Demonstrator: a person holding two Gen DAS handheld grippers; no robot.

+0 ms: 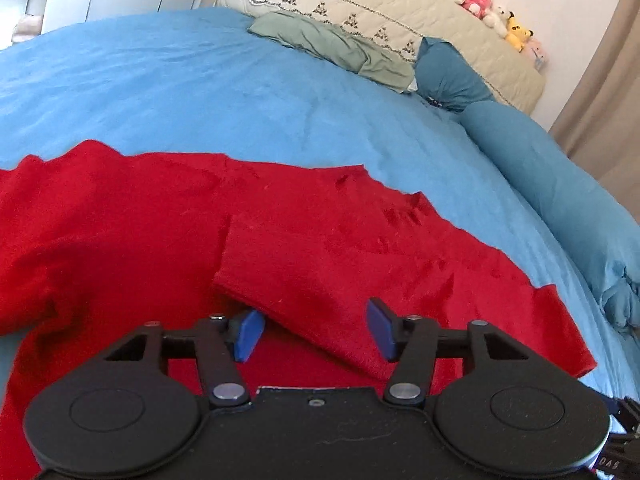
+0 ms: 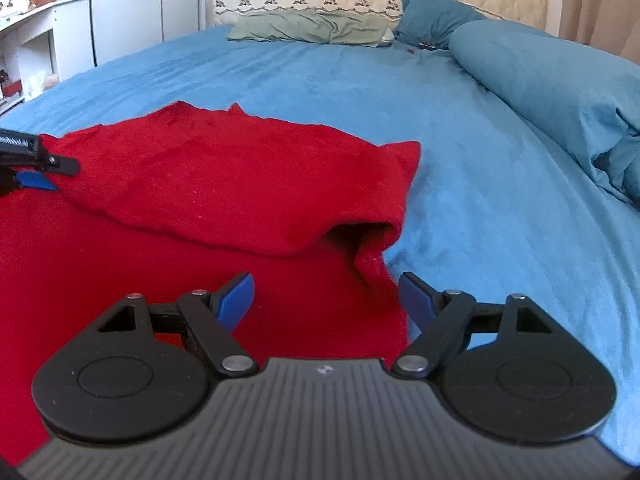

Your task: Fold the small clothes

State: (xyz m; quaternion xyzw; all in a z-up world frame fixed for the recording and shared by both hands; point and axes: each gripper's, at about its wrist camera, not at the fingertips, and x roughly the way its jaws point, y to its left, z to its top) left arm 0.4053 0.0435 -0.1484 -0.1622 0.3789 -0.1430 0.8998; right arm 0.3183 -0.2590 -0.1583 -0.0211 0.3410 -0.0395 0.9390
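Note:
A red knit garment (image 1: 132,216) lies spread on the blue bed sheet (image 1: 200,92). One part of it, a sleeve-like flap (image 1: 304,264), is folded over onto the body. My left gripper (image 1: 316,330) hovers open just above that flap's near edge, its blue pads on either side without pressing. In the right wrist view the same garment (image 2: 208,176) shows its folded edge and an open cuff (image 2: 360,236). My right gripper (image 2: 325,300) is open over the garment's right border, holding nothing. The left gripper's fingertip (image 2: 36,180) pokes in at the left edge.
A green pillow (image 2: 312,26), a teal pillow (image 2: 432,12) and a rolled teal duvet (image 2: 560,88) lie at the head and right side of the bed. The beige headboard (image 1: 360,4) carries plush toys (image 1: 476,0). White furniture (image 2: 60,28) stands to the left and a curtain (image 1: 604,92) to the right.

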